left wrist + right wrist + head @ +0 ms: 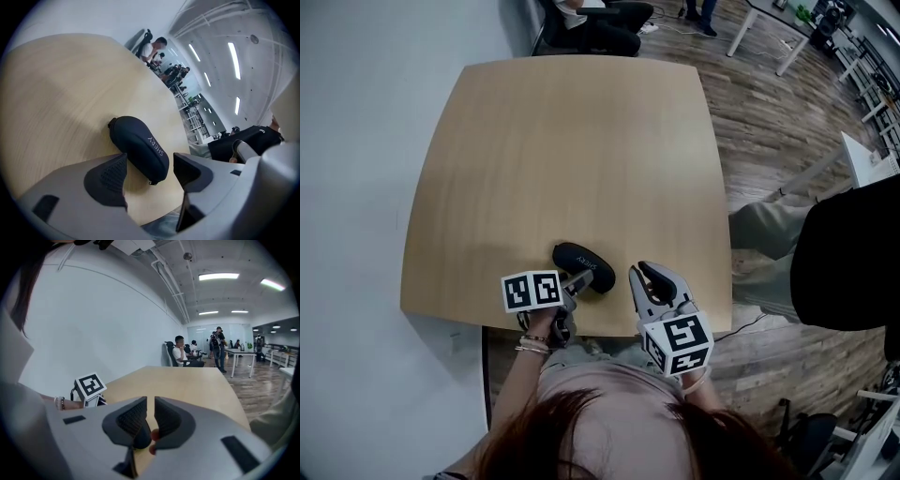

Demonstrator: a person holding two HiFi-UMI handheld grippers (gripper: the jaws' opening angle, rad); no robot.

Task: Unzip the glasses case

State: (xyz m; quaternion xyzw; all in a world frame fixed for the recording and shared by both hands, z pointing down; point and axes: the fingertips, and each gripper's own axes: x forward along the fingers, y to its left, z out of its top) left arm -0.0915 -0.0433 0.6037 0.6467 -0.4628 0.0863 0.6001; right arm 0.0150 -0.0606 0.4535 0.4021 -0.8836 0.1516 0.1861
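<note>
A dark blue zipped glasses case [583,266] lies near the front edge of the wooden table [572,150]. In the left gripper view the case [139,146] carries pale lettering, and its small zipper pull [151,182] sits at the near end. My left gripper [150,162] is open, its jaws standing either side of that near end without touching it. In the head view the left gripper [579,280] reaches the case from the left. My right gripper [643,273] hovers just right of the case. In its own view the right gripper [150,405] is shut to a thin slit, with nothing between the pads.
A person in dark clothes [844,253] stands at the table's right side. Someone sits on an office chair [595,23] beyond the far edge. White desks [769,28] stand on the wood floor at the back right. A pale wall [366,141] runs along the left.
</note>
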